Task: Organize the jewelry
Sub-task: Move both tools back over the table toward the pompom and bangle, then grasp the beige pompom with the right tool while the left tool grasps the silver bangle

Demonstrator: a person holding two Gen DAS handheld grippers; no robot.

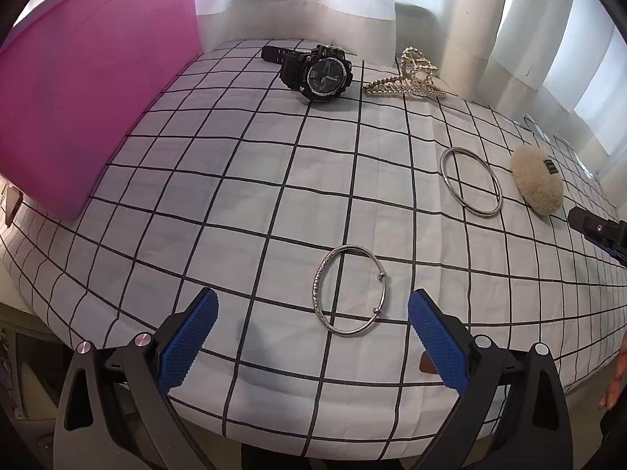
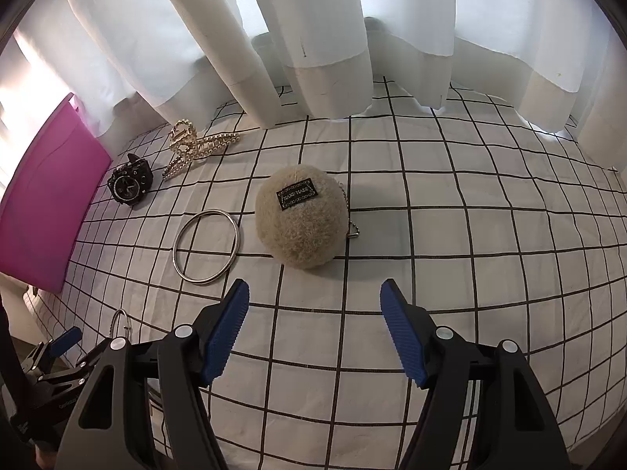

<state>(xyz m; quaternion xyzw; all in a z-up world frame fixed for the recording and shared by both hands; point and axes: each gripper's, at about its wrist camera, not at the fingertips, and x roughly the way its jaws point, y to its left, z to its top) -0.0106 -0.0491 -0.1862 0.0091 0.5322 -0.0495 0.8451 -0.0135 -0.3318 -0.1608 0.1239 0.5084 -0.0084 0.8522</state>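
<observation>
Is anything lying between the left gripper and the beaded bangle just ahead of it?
Nothing visible. The left gripper is open, and the beaded bangle lies on bare checked cloth just beyond its fingertips. The plain ring and pompom sit farther off to the right.

Bare checked cloth [image 2: 450, 235] is lying open across the right half of the right wrist frame. A fuzzy pom-pom [image 2: 299, 217] and plain ring [image 2: 205, 246] are sitting centre-left, while the pink bin [image 1: 90, 102] is walling off the left wrist frame's upper left.
</observation>
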